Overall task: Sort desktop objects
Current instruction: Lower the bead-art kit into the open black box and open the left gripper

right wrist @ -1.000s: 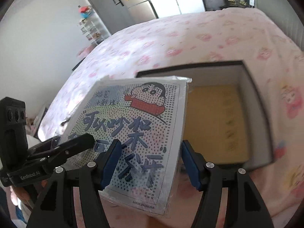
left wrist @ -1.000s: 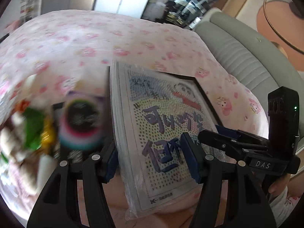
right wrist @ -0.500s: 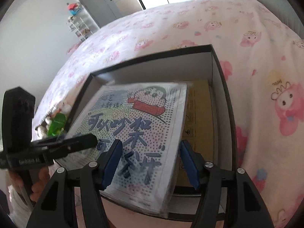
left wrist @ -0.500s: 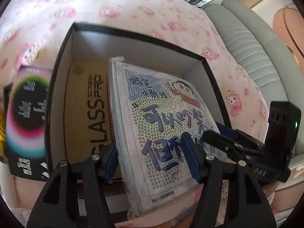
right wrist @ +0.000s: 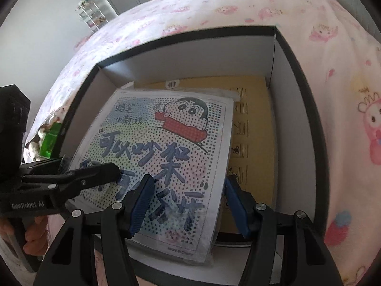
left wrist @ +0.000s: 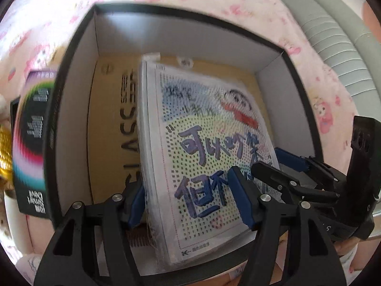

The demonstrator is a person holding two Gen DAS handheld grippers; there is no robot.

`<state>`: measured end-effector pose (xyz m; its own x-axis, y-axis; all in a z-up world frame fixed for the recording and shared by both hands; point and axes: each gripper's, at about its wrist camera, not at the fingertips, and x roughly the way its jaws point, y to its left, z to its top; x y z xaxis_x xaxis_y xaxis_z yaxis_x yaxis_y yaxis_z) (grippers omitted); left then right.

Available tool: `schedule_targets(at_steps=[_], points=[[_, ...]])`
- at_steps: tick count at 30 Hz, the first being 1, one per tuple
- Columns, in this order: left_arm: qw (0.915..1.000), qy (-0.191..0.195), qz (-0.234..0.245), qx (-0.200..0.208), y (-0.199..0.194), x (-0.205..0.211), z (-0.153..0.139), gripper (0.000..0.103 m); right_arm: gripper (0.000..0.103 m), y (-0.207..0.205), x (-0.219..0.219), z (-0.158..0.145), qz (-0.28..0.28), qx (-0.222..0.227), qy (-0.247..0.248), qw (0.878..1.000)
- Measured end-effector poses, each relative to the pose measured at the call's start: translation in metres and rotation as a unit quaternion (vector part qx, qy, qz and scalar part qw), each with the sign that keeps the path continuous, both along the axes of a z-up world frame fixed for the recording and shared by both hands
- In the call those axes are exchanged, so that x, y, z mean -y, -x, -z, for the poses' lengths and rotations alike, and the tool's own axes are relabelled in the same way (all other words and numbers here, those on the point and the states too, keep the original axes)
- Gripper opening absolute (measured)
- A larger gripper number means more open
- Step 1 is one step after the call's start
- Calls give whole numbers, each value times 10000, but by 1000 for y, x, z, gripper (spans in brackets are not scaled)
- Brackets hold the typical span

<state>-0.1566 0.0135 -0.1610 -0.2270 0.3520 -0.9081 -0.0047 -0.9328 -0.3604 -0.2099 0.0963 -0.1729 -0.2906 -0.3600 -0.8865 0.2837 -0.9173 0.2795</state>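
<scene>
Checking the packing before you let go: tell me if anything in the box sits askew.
The bagged cartoon sheet lies tilted in the black box, crooked to its walls, its near end over the front rim, on the tan flat package.

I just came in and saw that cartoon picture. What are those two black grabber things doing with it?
A person holds a gripper in each hand, and both grip one plastic-wrapped cartoon dot-art kit, lowering it into a black-rimmed box on a bed with a pink cartoon sheet. The left gripper takes its left edge, the right gripper its right edge. A yellow flat package already lies inside.
</scene>
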Motion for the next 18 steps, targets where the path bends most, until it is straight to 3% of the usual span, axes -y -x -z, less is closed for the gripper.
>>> schedule_targets(at_steps=[2, 5, 12, 16, 18], points=[[9996, 14, 5, 278, 0, -5, 7, 66, 57, 2, 10, 5, 1, 31, -174, 9998], [9992, 276, 138, 245, -3, -13, 11, 68, 57, 6, 25, 15, -19, 121, -355, 9993], [9971, 425, 133, 624, 2, -19, 20, 71, 57, 13, 51, 24, -88, 199, -527, 9984], [9962, 715, 201, 451, -5, -26, 11, 69, 57, 16, 67, 21, -69, 90, -687, 9976], [9986, 488, 52, 199, -6, -23, 1, 69, 57, 15, 75, 14, -70, -159, -798, 9967]])
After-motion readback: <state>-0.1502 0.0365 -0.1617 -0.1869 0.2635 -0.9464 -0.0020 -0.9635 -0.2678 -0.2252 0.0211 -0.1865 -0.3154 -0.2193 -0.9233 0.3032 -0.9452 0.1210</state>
